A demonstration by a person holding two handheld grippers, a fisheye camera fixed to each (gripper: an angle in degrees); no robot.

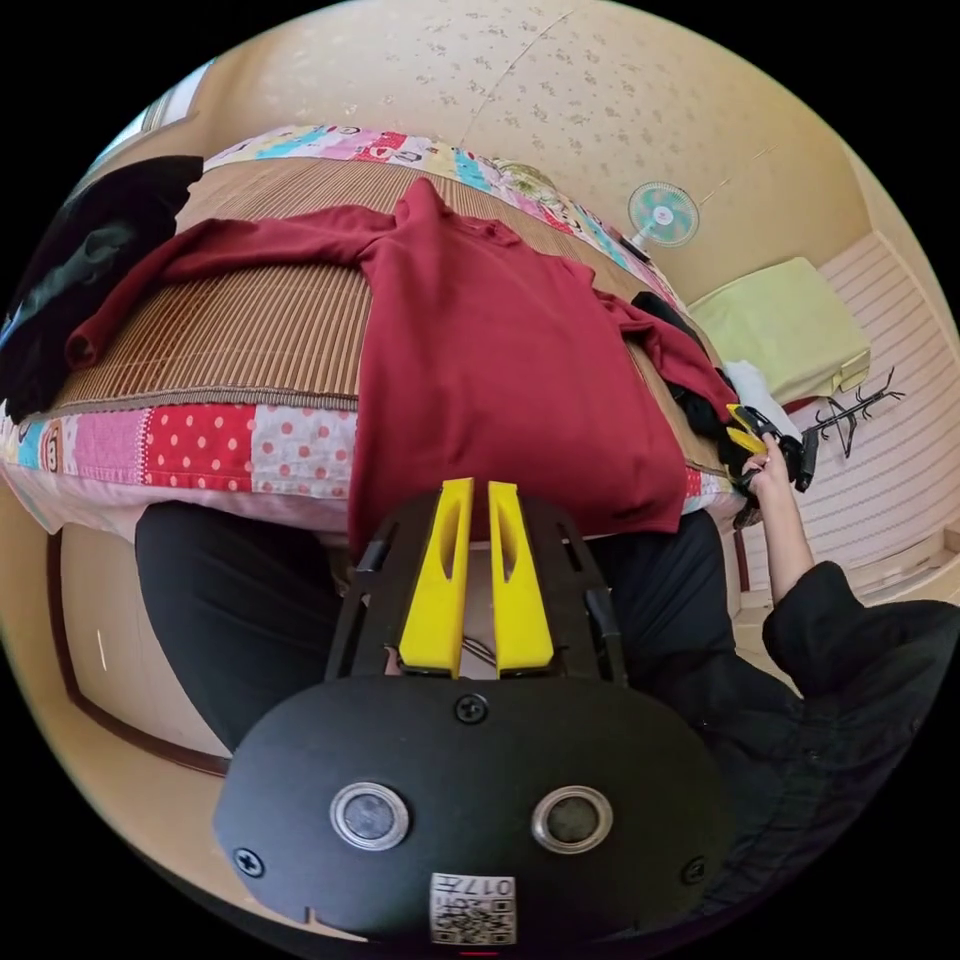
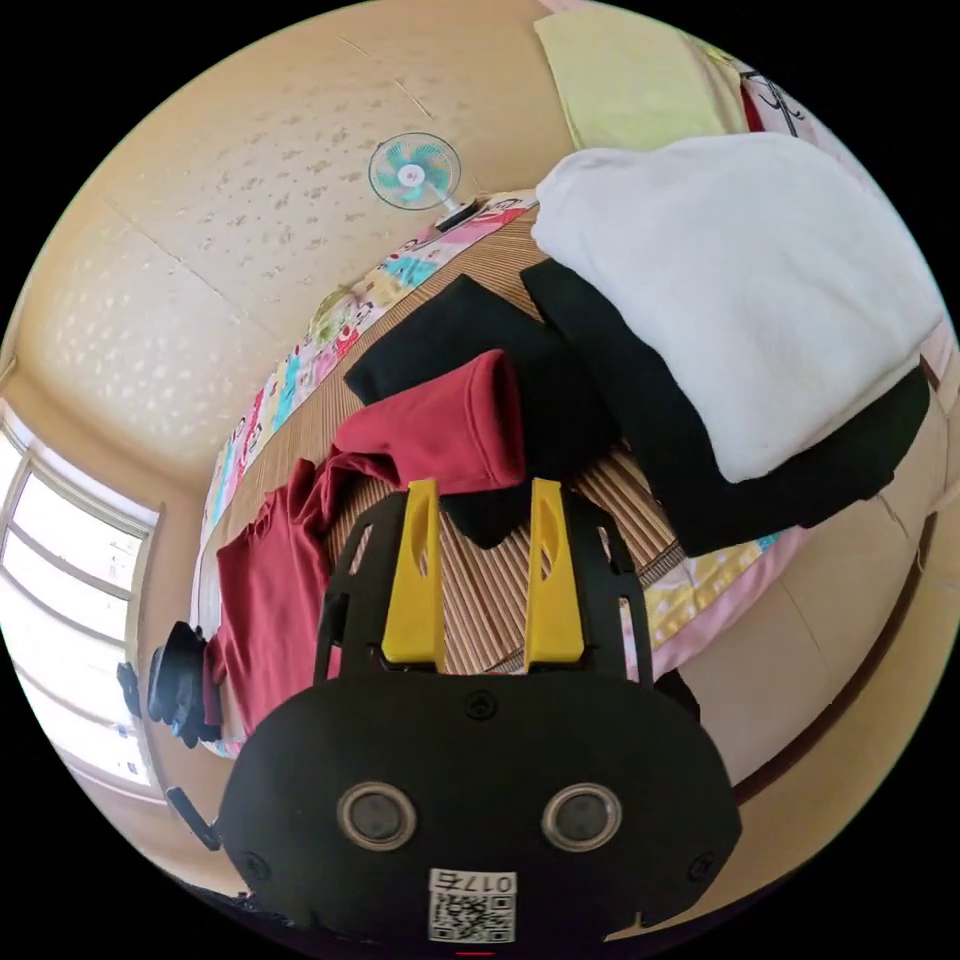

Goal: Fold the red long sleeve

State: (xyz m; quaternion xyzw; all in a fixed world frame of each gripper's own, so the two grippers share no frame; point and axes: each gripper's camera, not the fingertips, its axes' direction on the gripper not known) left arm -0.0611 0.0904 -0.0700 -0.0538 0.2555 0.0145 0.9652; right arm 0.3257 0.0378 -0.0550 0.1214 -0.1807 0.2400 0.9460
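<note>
The red long sleeve (image 1: 500, 350) lies spread on a bamboo mat (image 1: 250, 330) on the bed, its hem hanging over the near edge. One sleeve (image 1: 220, 250) stretches out to the left. The other sleeve (image 2: 440, 430) rests on a black garment (image 2: 480, 330), cuff end towards my right gripper (image 2: 483, 495), which stands open just short of the cuff. A hand holds that right gripper (image 1: 757, 432) at the bed's right corner. My left gripper (image 1: 480, 490) hovers in front of the hem with its jaws nearly together; no cloth shows between them.
A stack of folded white cloth (image 2: 740, 290) on black cloth (image 2: 700, 460) sits near the sleeve. More black clothing (image 1: 80, 270) lies at the mat's left end. A fan (image 1: 663, 213), a yellow-green cushion (image 1: 780, 330) and a coat rack (image 1: 850, 410) stand beyond the bed. The person's dark trousers (image 1: 230, 600) press against the quilt (image 1: 200, 440).
</note>
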